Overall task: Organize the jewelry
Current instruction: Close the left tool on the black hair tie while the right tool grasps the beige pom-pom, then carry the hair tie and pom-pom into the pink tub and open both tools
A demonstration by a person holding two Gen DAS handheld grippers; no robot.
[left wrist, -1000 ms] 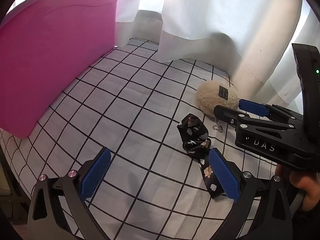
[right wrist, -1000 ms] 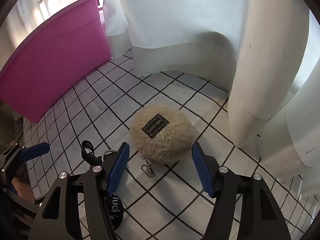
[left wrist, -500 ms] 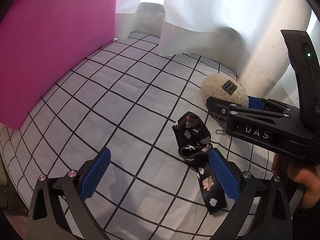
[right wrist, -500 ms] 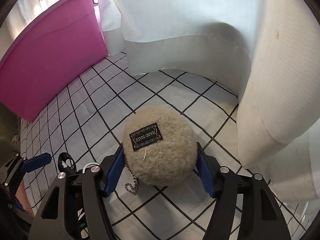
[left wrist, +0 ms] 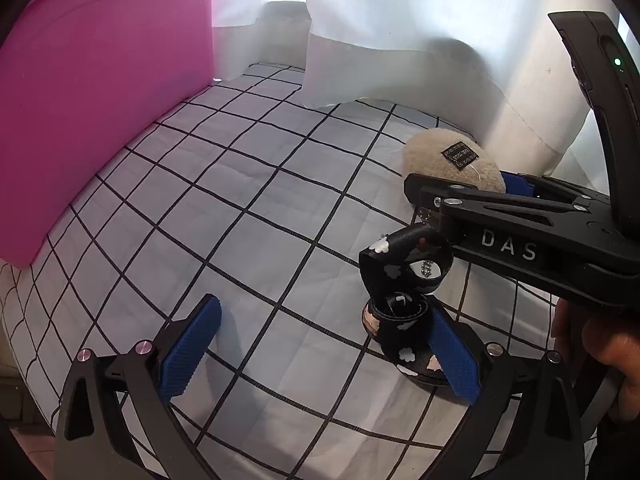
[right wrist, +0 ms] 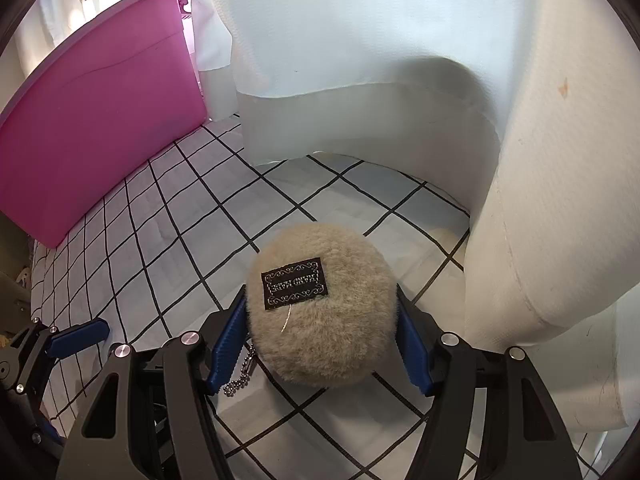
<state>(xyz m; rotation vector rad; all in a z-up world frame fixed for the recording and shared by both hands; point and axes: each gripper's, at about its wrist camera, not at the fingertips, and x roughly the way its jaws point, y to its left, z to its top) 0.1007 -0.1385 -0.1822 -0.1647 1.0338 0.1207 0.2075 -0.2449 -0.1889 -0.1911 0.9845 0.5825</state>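
A beige fluffy pom-pom keychain (right wrist: 320,308) with a black label and a ball chain (right wrist: 239,376) lies on the grid cloth. My right gripper (right wrist: 320,344) has its blue pads pressed against both sides of it; it also shows in the left wrist view (left wrist: 452,164), with the right gripper (left wrist: 500,216) over it. A black patterned strap (left wrist: 404,280) lies coiled just inside the right finger of my left gripper (left wrist: 320,348), which is open and empty.
A pink bin (left wrist: 92,92) stands at the left, seen also in the right wrist view (right wrist: 96,120). White curtains (right wrist: 400,80) hang close behind and right of the pom-pom. The white grid-patterned cloth (left wrist: 240,208) covers the surface.
My right gripper moved forward around the pom-pom and closed on its sides. My left gripper moved lower and nearer to the black strap, staying open.
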